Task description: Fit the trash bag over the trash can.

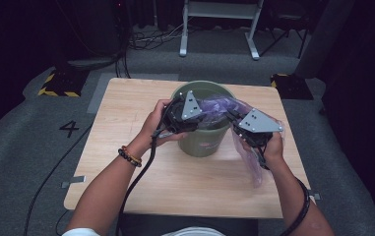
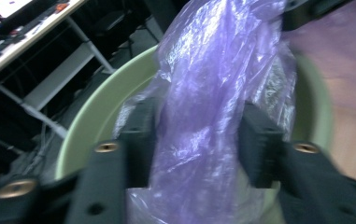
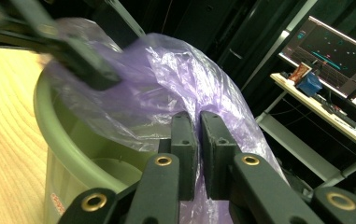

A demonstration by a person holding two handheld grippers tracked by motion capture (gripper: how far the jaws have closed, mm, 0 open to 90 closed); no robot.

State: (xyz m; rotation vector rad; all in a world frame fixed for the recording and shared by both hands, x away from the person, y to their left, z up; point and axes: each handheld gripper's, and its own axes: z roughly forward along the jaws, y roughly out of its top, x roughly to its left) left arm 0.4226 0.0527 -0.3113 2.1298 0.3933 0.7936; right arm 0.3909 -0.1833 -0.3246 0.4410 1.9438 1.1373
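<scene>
A green plastic bin (image 1: 202, 142) stands on the wooden table (image 1: 126, 167), with a thin purple plastic bag (image 1: 219, 105) bunched over its mouth. My left gripper (image 1: 202, 118) reaches over the bin's near-left rim. In the left gripper view a gathered rope of the bag (image 2: 203, 93) fills the gap between the two jaws of the left gripper (image 2: 196, 144), touching both pads. My right gripper (image 1: 232, 116) is at the bin's right side. Its jaws (image 3: 199, 126) are pinched together on a fold of the bag (image 3: 166, 88), and the loose film hangs down the bin's right outside.
The bin's rim (image 3: 59, 135) curves under the bag, and the other gripper (image 3: 82, 65) shows blurred at the upper left of the right gripper view. Bare tabletop lies in front of the bin. Desk legs (image 1: 182, 34), cables and black-yellow floor blocks (image 1: 59, 83) are beyond the table.
</scene>
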